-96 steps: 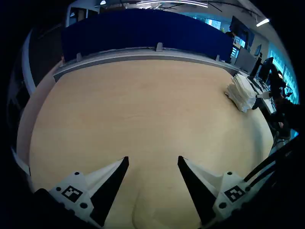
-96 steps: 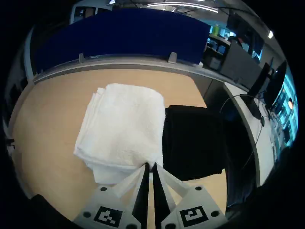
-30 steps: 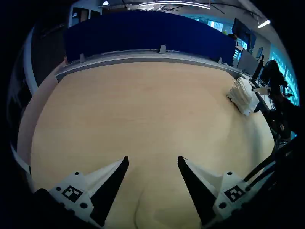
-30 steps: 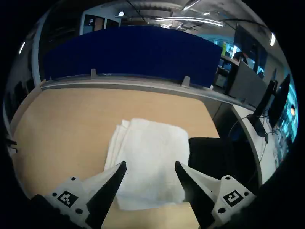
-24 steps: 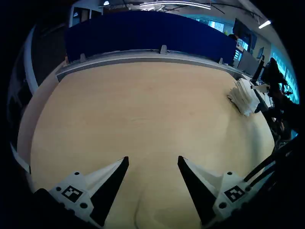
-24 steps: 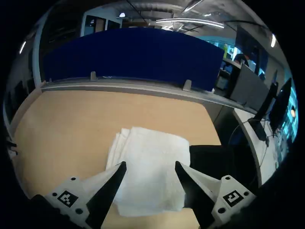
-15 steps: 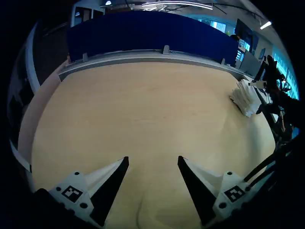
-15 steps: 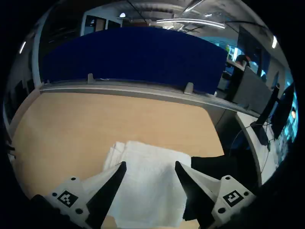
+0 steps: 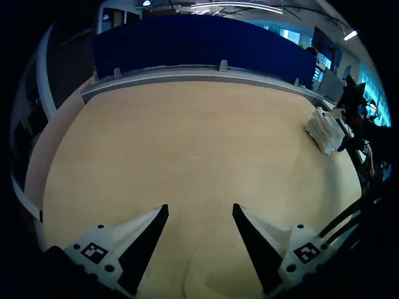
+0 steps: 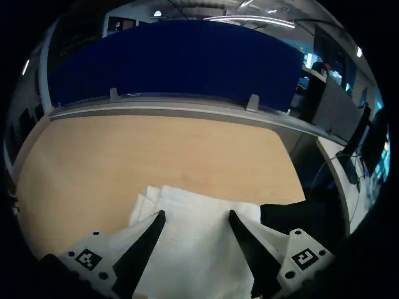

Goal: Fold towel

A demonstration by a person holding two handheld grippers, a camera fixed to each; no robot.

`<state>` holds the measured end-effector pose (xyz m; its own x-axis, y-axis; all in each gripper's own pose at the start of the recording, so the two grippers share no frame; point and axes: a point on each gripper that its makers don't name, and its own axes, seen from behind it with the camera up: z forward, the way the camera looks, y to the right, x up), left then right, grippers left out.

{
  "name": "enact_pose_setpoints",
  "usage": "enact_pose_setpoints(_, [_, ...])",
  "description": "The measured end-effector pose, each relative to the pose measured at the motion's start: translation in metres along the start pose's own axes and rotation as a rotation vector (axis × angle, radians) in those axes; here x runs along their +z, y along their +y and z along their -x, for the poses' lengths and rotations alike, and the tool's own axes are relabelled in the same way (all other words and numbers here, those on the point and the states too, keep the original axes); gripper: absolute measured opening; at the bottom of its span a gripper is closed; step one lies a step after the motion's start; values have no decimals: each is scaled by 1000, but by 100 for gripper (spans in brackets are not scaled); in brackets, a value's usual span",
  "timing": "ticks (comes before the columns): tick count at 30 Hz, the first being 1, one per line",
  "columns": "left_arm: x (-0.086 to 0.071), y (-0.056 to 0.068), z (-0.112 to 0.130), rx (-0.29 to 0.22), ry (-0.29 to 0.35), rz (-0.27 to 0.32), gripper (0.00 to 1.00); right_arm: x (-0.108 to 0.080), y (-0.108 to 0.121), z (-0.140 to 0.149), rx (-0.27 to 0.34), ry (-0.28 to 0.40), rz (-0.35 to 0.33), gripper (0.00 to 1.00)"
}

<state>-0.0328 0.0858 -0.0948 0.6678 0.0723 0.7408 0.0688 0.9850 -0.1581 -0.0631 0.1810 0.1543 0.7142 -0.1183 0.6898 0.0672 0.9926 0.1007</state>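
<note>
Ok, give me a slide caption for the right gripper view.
Open right claw poised over a folded white towel on the wooden desk, blue partition behind.

White towel — folded, seemingly in several layers — lies flat near the desk edge.

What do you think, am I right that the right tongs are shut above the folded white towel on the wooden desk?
Not quite: the right gripper view shows the right tongs open, not shut, above the folded white towel on the wooden desk.
</note>
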Motion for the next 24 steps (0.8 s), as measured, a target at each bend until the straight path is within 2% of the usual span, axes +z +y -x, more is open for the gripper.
enact_pose_setpoints(3, [-1, 0, -1, -1, 4, 0, 96, 0, 0, 0, 2, 0, 0, 99])
enact_pose_setpoints(6, [-3, 0, -1, -1, 8, 0, 95, -9, -1, -9, 2, 27, 8, 99])
enact_pose_setpoints(12, [-3, 1, -4, 0, 19, 6, 96, -44, -10, -32, -7, 124, 25, 99])
enact_pose_setpoints(18, [-3, 3, -10, 12, 33, 20, 96, -75, -21, -31, -17, 158, 33, 99])
enact_pose_setpoints(24, [-4, 5, -13, 23, 49, 29, 96, -111, -34, -26, 13, 221, 57, 99])
